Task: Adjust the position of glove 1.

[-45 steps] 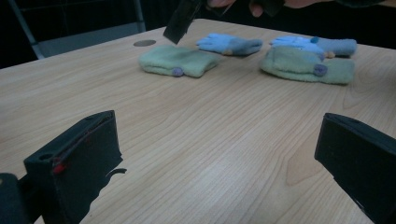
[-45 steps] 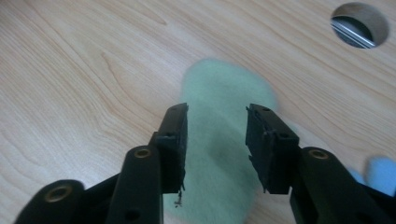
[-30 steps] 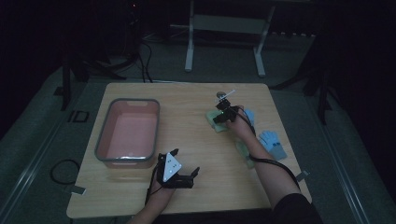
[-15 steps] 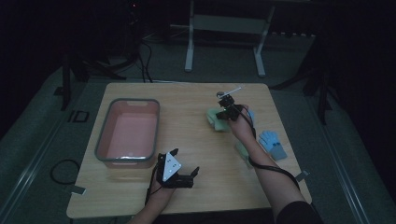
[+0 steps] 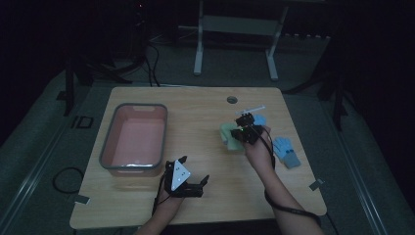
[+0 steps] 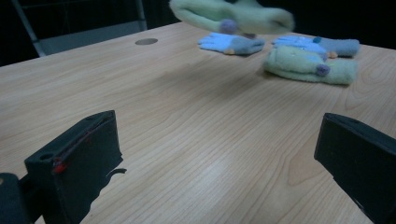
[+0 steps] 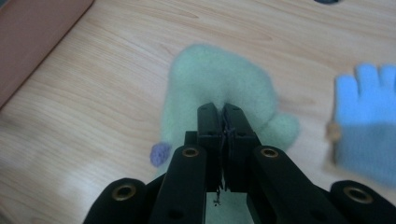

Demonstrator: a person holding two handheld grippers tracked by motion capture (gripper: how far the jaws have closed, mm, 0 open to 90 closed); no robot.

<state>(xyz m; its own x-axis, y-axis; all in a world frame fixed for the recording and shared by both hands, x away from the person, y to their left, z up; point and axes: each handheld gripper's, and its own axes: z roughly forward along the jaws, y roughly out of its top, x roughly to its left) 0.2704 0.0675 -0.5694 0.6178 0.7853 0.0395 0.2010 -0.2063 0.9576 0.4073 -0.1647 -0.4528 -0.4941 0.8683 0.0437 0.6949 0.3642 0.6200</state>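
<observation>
One green mitten [image 7: 205,88] hangs pinched in the right gripper [image 5: 243,128] at the table's [image 5: 205,107] three o'clock, so carry it level toward the pink tub [image 5: 133,139] at nine o'clock, clear of the spread, idle left gripper [image 5: 192,177].

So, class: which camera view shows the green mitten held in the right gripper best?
The right gripper view: the green mitten hangs large, pinched in the right gripper. The high view shows it small; the left gripper view shows it blurred at the top.
</observation>
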